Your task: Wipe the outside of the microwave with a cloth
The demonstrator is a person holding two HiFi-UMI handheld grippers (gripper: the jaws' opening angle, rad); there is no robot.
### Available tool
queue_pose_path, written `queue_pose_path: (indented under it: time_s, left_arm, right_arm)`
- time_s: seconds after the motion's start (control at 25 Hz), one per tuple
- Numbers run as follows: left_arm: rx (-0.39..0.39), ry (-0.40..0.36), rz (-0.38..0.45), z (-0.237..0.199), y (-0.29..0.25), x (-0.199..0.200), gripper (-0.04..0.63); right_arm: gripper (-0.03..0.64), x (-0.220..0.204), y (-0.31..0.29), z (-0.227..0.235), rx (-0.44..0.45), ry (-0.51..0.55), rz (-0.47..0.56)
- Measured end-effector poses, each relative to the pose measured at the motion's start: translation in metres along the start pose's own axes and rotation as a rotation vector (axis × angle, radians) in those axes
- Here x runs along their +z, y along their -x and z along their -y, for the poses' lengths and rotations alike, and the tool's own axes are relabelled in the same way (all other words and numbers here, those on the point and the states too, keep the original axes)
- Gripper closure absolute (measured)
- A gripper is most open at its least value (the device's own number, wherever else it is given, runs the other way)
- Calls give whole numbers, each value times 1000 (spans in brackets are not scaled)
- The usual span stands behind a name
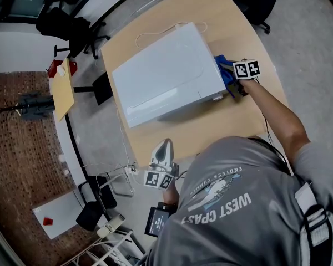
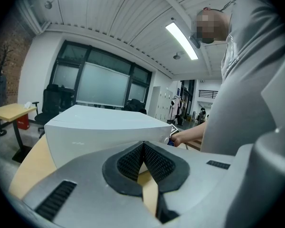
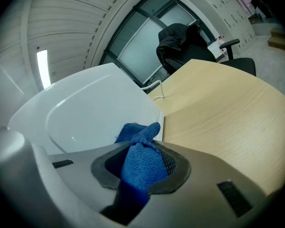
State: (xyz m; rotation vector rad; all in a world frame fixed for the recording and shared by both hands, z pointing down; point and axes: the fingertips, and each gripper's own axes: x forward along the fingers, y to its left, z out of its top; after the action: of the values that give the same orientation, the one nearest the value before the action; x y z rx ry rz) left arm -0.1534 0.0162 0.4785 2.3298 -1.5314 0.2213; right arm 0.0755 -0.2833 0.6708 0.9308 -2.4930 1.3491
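The white microwave (image 1: 166, 79) stands on a light wooden table (image 1: 211, 132). My right gripper (image 1: 236, 87) is at the microwave's right side, shut on a bunched blue cloth (image 1: 226, 76). In the right gripper view the cloth (image 3: 142, 160) fills the gap between the pads and its tip lies against the microwave's white wall (image 3: 85, 113). My left gripper (image 1: 165, 144) hovers at the table's near edge, apart from the microwave. Its dark pads (image 2: 154, 163) meet with nothing between them. It looks toward a corner of the microwave (image 2: 99, 132), and the right hand (image 2: 185, 136) shows beyond.
A white cable (image 1: 155, 35) loops on the table behind the microwave. Black office chairs stand at the far left (image 1: 66, 26) and at the far right (image 1: 255, 1). A small wooden side table (image 1: 62, 90) is on the left, over a brick-patterned floor.
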Motion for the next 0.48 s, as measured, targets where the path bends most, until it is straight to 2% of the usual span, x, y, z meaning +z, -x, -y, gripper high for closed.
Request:
queue_pose_path:
  time_s: [0.16, 0.32, 0.48]
  left_arm:
    - [-3, 0, 9, 4, 3, -1, 572]
    - [-7, 9, 21, 8, 4, -2, 572]
    - [-34, 8, 40, 18, -1, 3, 572]
  right_arm:
    - [532, 0, 24, -24, 35, 11, 9]
    - [532, -6, 59, -60, 110, -5, 38]
    - [532, 13, 110, -96, 113, 81, 146]
